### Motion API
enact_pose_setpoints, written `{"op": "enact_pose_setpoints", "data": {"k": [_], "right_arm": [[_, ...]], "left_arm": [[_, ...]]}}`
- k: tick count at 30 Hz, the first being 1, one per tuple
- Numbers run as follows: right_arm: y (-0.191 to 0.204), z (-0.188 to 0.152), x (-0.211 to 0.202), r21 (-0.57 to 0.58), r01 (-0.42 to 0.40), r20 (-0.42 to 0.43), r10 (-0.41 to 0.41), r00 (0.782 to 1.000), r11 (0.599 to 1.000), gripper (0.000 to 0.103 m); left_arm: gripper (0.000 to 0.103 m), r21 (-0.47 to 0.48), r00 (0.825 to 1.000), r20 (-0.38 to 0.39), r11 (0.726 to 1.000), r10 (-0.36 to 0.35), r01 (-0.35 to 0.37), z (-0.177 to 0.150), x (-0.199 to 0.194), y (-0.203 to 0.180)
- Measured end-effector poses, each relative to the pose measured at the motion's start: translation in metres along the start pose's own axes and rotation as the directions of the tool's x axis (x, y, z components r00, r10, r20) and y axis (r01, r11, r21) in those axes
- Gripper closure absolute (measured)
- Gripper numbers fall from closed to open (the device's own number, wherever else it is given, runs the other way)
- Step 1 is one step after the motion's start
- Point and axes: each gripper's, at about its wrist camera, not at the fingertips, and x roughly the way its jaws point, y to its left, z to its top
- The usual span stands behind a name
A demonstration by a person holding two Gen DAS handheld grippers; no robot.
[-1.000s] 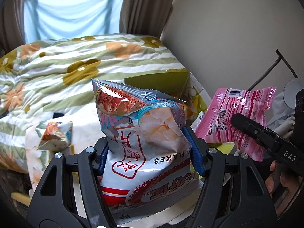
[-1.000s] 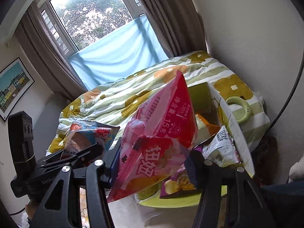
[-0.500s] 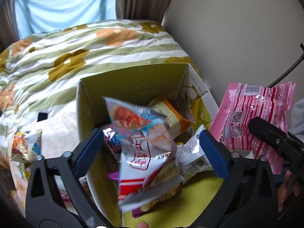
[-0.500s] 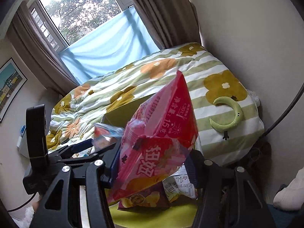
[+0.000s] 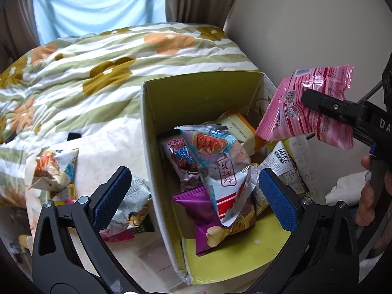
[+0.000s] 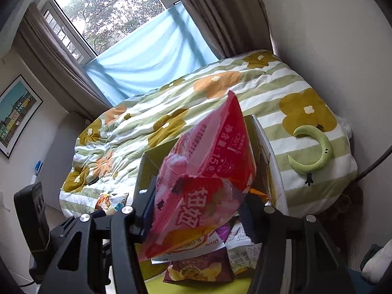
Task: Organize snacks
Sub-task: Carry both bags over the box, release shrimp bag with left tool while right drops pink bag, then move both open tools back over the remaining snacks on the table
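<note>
An open green cardboard box [image 5: 201,95] stands on the bed with several snack bags in it. On top of them lies a white and blue shrimp-flakes bag [image 5: 220,161], partly over a purple chip bag [image 5: 196,220]. My left gripper [image 5: 194,197] hangs just above the box's near left corner, open wide, with nothing pressed between its blue pads [image 5: 110,196]. My right gripper [image 6: 198,210] is shut on a pink snack bag [image 6: 203,183] and holds it upright over the box [image 6: 147,166]. In the left wrist view that pink bag [image 5: 294,112] hovers above the box's right rim.
Loose snack bags lie on the quilt left of the box: an orange and white one [image 5: 54,169] and a silver one [image 5: 132,208]. A green crescent-shaped thing [image 6: 316,152] rests on the quilt's right corner. A wall runs close along the right. A hand [image 5: 367,196] grips the right handle.
My left gripper opened wide and let go of the shrimp-flakes bag, which dropped into the box. The right gripper carried the pink bag closer over the box.
</note>
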Motion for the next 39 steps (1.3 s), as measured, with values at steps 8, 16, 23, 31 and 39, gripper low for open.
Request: {"op": "enact_pose_setpoints", "data": {"k": [8,16,23,31,39], "right_arm": [[0.007,0.017,0.04,0.011,-0.03,-0.017,0.03,0.999,0.999,0.047],[0.015,0.006,0.026,-0.015,-0.002,0.063,0.003,0.998,1.0,0.0],[0.019,-0.017,0.004,-0.085,0.033,0.033,-0.03,0.999,0.996,0.0],[0.045,-0.029,-0.034,-0.163,0.058,0.078,-0.046,0.996,0.985,0.0],[0.083,-0.036,-0.056,-0.243,-0.005,0.084,0.027,0.996,0.97,0.0]], "left_arm": [[0.0,-0.031,0.999,0.004,0.999,0.032,-0.031,0.002,-0.004,0.021],[0.0,-0.03,0.999,0.0,0.998,0.047,-0.047,-0.008,-0.011,0.027],[0.0,-0.039,0.999,0.018,0.998,0.044,-0.043,-0.023,-0.025,0.024],[0.0,-0.043,0.994,0.088,0.997,0.069,-0.066,-0.035,-0.065,0.022],[0.0,-0.096,0.979,0.138,0.986,0.152,-0.139,-0.055,-0.11,0.039]]}}
